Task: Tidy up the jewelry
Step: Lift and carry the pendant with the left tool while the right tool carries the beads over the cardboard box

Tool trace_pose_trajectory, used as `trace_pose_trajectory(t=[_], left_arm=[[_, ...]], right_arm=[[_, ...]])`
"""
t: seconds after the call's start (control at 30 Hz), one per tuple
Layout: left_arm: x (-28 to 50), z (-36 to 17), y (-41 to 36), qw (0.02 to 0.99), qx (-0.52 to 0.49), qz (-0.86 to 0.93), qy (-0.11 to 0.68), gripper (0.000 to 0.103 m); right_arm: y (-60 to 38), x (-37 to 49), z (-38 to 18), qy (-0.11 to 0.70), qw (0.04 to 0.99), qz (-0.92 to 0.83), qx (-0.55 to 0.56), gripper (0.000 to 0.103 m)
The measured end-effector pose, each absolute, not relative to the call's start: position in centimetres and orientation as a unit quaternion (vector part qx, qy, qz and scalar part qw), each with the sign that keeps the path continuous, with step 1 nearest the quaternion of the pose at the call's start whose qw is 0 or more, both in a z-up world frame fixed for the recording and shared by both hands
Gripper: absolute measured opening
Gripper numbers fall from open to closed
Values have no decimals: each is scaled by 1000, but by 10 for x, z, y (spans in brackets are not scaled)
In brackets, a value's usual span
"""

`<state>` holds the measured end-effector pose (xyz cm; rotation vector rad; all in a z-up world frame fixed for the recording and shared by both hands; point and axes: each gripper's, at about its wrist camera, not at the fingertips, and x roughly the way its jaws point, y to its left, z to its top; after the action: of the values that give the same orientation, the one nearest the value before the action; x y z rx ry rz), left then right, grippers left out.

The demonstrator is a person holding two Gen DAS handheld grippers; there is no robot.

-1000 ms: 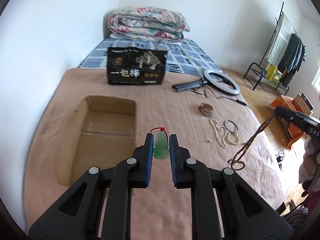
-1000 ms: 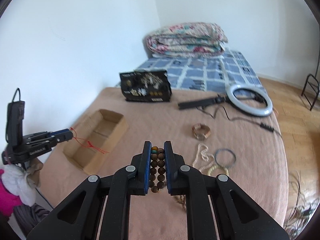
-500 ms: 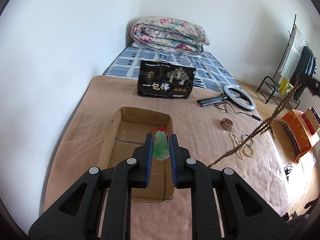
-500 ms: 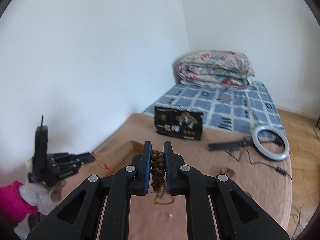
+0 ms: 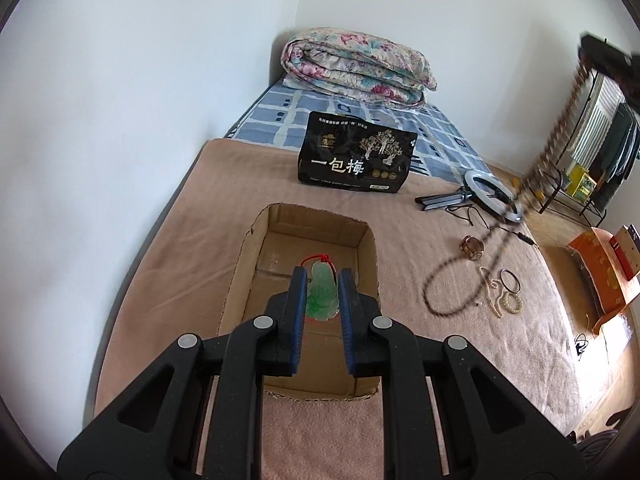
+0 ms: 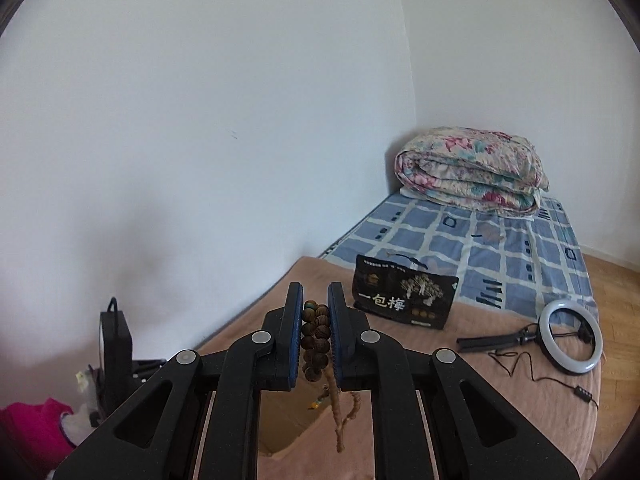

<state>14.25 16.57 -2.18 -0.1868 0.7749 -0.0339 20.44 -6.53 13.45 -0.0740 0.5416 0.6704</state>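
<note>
My left gripper (image 5: 323,280) is shut on a green jade pendant (image 5: 322,294) with a red cord and holds it above the open cardboard box (image 5: 256,240) on the tan blanket. My right gripper (image 6: 315,300) is shut on a brown wooden bead necklace (image 6: 316,340) whose strand hangs down over the box (image 6: 280,424). In the left wrist view the right gripper (image 5: 608,64) is high at the upper right, with the blurred bead strand (image 5: 492,236) swinging below it. Several loose pieces lie on the blanket: a brown bracelet (image 5: 472,246), a pearl strand (image 5: 490,290) and a dark bangle (image 5: 510,280).
A black tea packet (image 5: 356,160) stands behind the box. A ring light with its cable (image 5: 494,196) lies at the right. A folded floral quilt (image 5: 356,68) is on the checked sheet by the wall. A clothes rack (image 5: 580,168) stands off the bed.
Both grippers have risen and moved left toward the box. The left now holds the pendant over the box's middle. The right has lifted the bead strand clear of the blanket.
</note>
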Motion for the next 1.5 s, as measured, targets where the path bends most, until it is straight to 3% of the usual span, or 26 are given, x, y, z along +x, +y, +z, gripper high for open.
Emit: trace_pose_trajectory(t=[0.43,1.5], left_arm=[[153,-46,180,913,-102,-8,395,14],[171,-132,183,874,-90,3,478,14]], right_arm=[[-15,245,118,282,903,322,-40,11],[29,289,-50,438,847,294,-62,11]])
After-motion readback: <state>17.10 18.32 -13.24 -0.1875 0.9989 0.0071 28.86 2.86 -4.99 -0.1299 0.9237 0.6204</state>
